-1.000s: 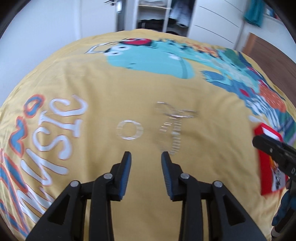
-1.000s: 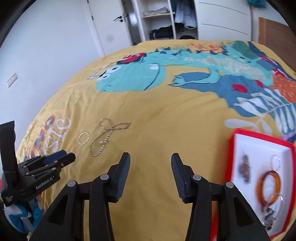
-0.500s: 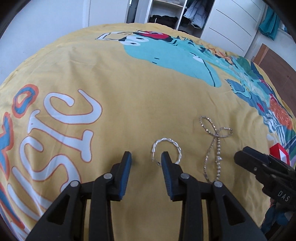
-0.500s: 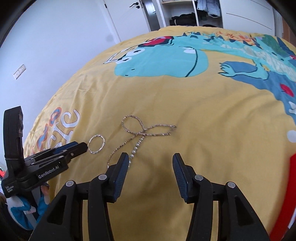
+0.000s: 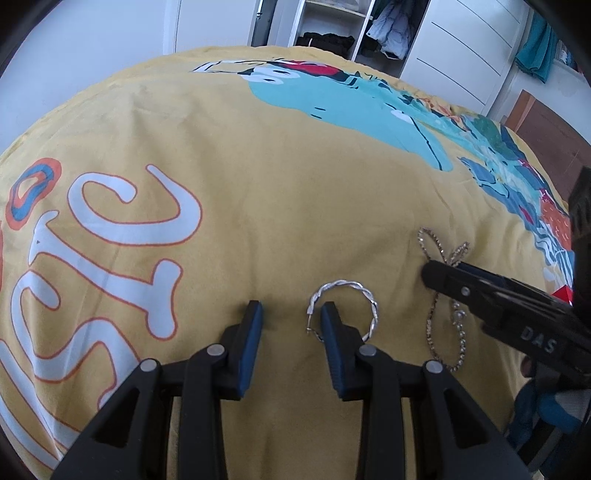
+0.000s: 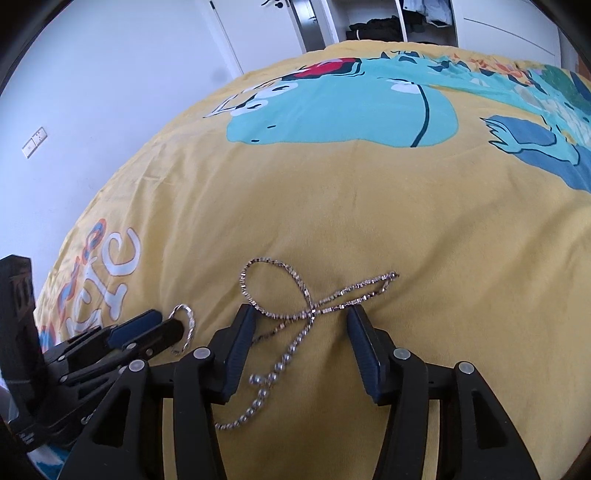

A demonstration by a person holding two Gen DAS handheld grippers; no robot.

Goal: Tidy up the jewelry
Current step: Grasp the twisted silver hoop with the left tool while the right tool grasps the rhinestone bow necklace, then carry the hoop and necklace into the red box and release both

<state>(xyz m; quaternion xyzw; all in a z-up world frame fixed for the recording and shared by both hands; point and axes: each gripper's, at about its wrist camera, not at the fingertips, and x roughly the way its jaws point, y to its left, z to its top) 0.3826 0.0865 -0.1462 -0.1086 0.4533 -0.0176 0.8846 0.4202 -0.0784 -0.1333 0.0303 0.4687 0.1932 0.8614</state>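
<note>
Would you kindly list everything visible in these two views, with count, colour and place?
hoop: one, silver, twisted, on the bedspread at the left tool's right finger.
chain: one, silver, looped and crossed, lying between the right tool's fingers.
bedspread: one, yellow with turquoise cartoon print and white lettering, under everything.
wardrobe: one, white, open, behind the bed.
red box: one, only a corner showing, far right.
left tool: one, black with blue pads, open.
right tool: one, same colours, open.

Both grippers now sit lower: left gripper (image 5: 291, 314) at the twisted silver hoop earring (image 5: 343, 308), right gripper (image 6: 301, 319) straddling the silver chain necklace (image 6: 295, 314).
</note>
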